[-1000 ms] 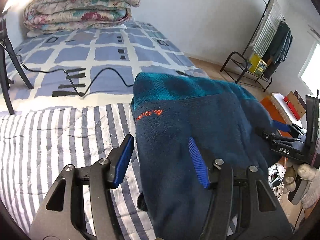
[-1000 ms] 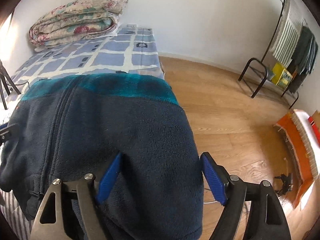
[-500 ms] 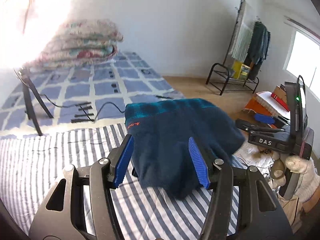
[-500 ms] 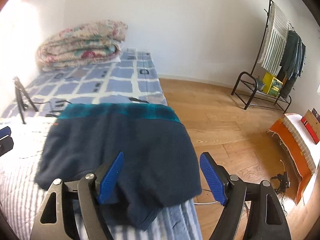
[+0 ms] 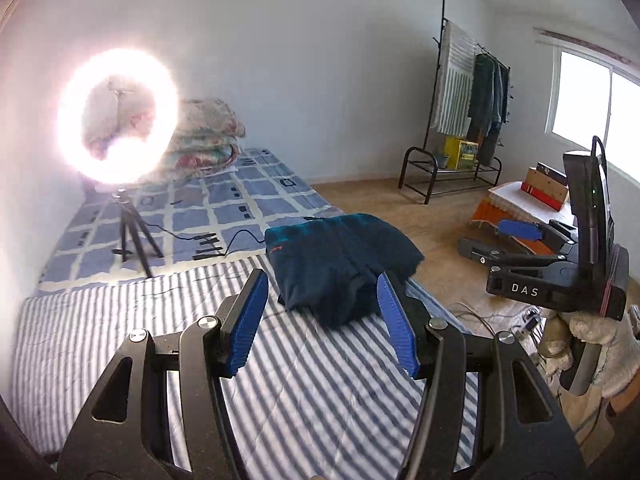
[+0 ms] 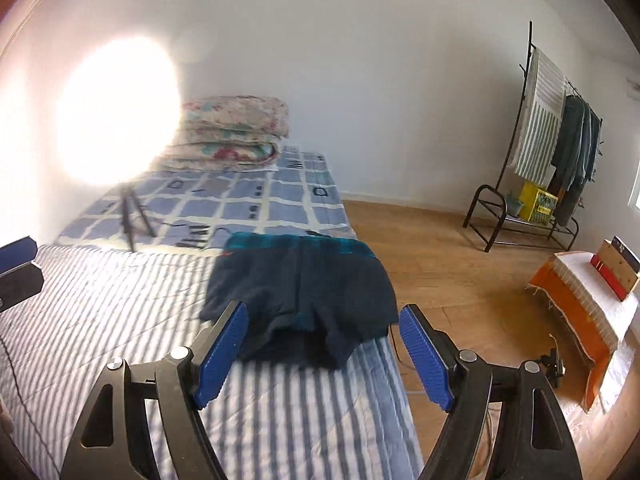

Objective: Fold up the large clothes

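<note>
A folded dark navy fleece jacket (image 5: 340, 264) with a teal band and a small orange logo lies on the striped bed cover (image 5: 120, 328), near the bed's right edge. In the right wrist view the same jacket (image 6: 304, 292) sits ahead of the fingers. My left gripper (image 5: 320, 312) hangs open above the bed, short of the jacket, nothing between its blue pads. My right gripper (image 6: 322, 340) is open too, raised and back from the jacket's near edge. The right gripper (image 5: 540, 256) shows at the right of the left wrist view; the left gripper's tip (image 6: 18, 268) peeks in at the left edge.
A bright ring light on a tripod (image 5: 132, 236) stands on the checked blue sheet (image 5: 240, 200), with a cable trailing from it. Folded floral quilts (image 6: 232, 132) lie at the bed's head. A clothes rack (image 6: 552, 160), orange-draped low stand (image 6: 580, 312) and wooden floor (image 6: 440, 260) are at the right.
Both grippers have pulled up and back from the jacket, which now lies free on the bed and looks smaller. The ring light has come into view.
</note>
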A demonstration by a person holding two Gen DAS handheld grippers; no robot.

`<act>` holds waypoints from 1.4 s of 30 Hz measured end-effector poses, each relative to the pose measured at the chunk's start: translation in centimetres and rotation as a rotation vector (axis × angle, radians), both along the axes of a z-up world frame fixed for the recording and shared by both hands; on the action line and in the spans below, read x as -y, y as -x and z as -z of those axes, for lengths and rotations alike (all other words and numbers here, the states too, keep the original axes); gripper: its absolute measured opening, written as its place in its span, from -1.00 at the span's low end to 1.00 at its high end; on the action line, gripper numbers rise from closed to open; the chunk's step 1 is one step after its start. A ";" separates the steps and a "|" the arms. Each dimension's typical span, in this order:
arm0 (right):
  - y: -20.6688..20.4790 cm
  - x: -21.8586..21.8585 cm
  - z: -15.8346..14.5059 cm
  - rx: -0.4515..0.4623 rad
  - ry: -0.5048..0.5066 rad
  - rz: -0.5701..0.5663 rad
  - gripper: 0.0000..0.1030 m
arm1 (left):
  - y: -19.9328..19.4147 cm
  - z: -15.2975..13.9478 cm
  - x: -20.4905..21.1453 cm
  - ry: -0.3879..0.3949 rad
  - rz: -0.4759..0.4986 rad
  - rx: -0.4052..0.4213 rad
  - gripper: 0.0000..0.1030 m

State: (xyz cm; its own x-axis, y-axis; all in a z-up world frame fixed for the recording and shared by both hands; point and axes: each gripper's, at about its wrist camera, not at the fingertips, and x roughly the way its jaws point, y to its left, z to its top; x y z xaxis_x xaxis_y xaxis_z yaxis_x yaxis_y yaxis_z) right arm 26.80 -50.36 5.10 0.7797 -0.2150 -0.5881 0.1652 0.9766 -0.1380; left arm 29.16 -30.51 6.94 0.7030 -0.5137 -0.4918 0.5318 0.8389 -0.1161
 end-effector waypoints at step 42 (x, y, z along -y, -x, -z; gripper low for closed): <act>17.9 -10.3 0.2 0.124 0.043 -0.024 0.99 | 20.4 1.9 -10.5 -0.111 -0.110 0.079 1.00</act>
